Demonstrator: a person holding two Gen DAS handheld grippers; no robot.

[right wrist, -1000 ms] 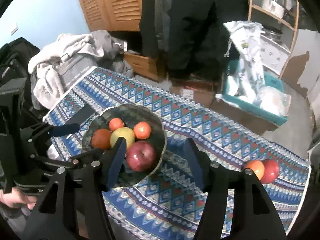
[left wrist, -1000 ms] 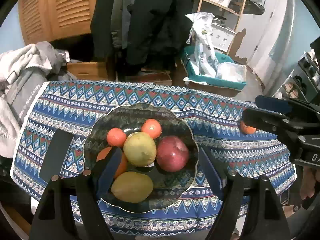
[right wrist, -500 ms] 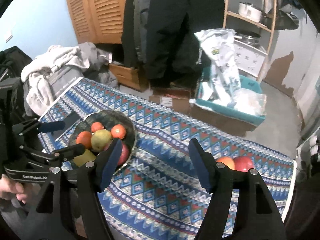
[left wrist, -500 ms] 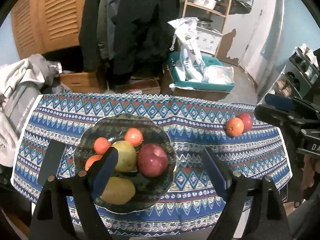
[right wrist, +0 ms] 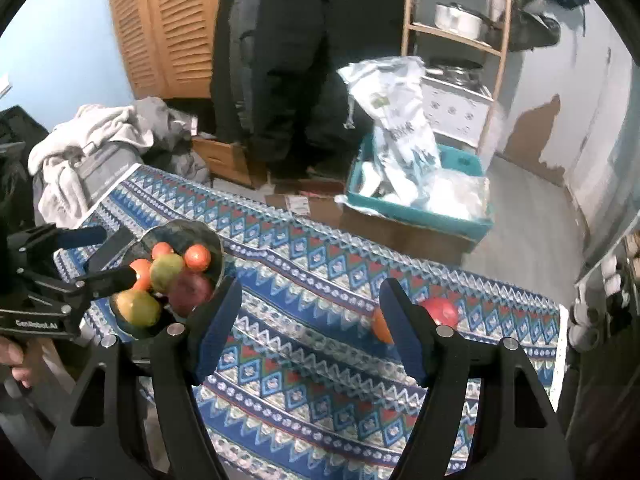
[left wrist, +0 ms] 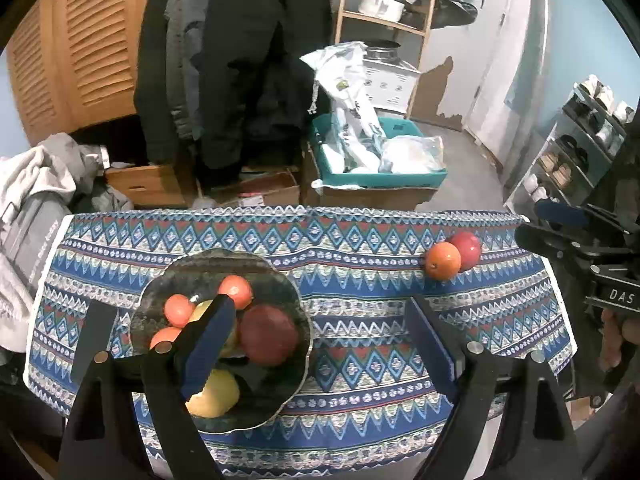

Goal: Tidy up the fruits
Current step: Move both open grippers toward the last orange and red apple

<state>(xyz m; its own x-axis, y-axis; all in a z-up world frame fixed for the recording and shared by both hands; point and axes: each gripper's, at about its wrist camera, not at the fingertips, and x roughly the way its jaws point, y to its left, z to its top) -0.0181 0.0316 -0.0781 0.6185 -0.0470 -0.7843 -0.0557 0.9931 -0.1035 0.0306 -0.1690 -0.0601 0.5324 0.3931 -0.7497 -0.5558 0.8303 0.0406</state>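
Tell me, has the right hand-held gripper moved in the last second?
Yes. The right hand-held gripper has pulled back and swung right: the fruit plate has shrunk toward the left, and the red apple now sits nearer its fingers.

One glass bowl point(left wrist: 288, 292) holds six fruits: three small oranges point(left wrist: 236, 297), two yellow-green pears point(left wrist: 214, 396) and one red apple point(left wrist: 269, 335). Two more sit on the tablecloth point(left wrist: 360, 320): one orange point(left wrist: 442, 261), one apple point(left wrist: 467, 245).
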